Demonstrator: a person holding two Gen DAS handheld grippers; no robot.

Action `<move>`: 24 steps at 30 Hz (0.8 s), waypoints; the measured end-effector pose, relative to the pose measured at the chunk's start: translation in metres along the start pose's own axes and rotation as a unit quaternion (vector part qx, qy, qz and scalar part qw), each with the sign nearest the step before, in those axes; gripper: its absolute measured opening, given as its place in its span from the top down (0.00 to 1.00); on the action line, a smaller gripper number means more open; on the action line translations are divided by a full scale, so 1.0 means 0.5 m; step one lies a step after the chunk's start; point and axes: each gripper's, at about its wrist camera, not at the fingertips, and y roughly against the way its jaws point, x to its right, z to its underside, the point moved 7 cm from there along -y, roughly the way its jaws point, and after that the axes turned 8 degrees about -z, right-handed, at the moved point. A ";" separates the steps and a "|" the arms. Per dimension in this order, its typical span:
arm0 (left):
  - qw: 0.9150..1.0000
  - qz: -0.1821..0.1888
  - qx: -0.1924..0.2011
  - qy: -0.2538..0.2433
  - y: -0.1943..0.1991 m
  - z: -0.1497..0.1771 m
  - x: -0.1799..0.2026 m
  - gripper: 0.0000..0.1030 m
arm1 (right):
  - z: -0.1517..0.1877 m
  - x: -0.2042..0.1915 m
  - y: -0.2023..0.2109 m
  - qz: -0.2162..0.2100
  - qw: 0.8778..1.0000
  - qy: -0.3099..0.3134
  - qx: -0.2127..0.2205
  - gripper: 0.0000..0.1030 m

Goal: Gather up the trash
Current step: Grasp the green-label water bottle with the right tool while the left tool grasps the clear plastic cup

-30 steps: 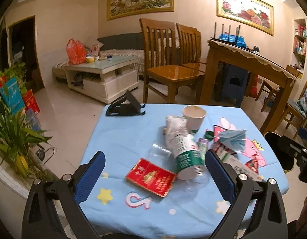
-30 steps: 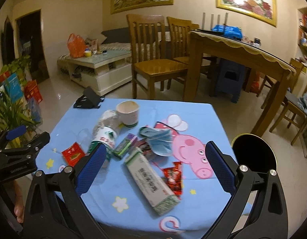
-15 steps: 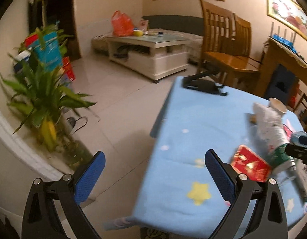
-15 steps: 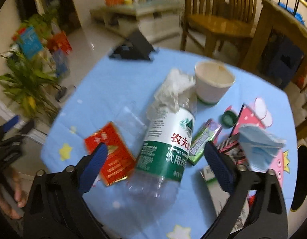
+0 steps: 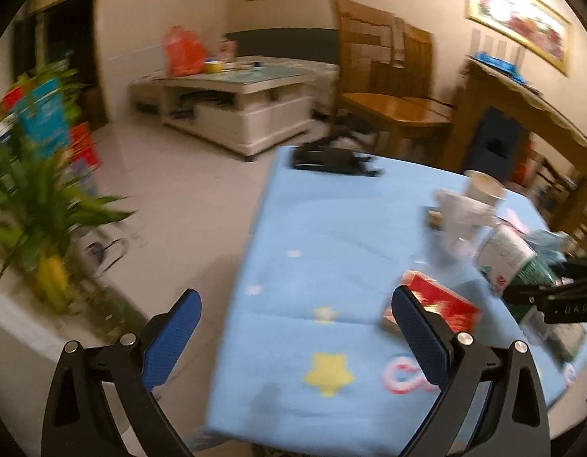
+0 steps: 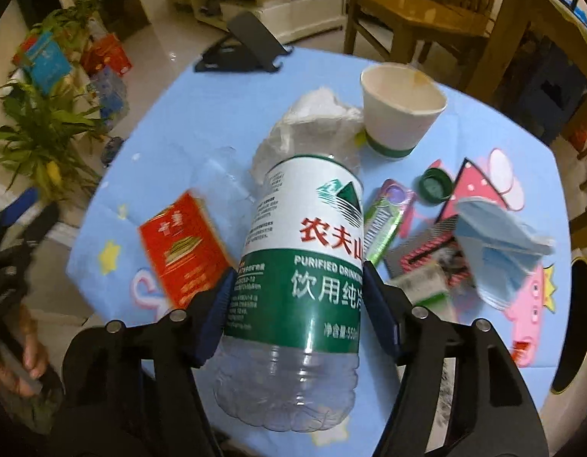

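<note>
Right claw [image 6: 297,297] is clamped on the water bottle [image 6: 305,266] just above the blue counter [image 6: 171,133]; left claw [image 5: 293,327] hangs released at the counter's edge. Pickup looks under way; next, carry it to the bin [image 6: 579,327]. Label reads "PURIFIED DRINKING"

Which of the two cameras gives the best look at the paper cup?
The right wrist view: the paper cup stands sharp and whole, its open mouth and green base visible. In the left wrist view the cup is small, blurred and partly hidden behind crumpled plastic.
</note>
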 end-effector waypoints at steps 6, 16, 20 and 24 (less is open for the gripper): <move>0.993 0.094 -0.022 -0.063 -0.017 0.005 0.116 0.06 | 0.060 0.014 0.065 -0.041 0.999 -0.003 -0.010 0.38; 0.967 0.107 -0.006 -0.232 -0.106 -0.020 0.314 0.06 | 0.137 0.123 0.264 -0.162 0.971 -0.110 0.135 0.38; 0.964 0.104 -0.045 -0.242 -0.173 -0.017 0.335 0.30 | 0.169 0.177 0.349 -0.174 0.958 -0.132 0.188 0.38; 0.968 0.101 -0.081 -0.213 -0.210 -0.013 0.312 0.57 | 0.192 0.217 0.405 -0.180 0.946 -0.146 0.225 0.39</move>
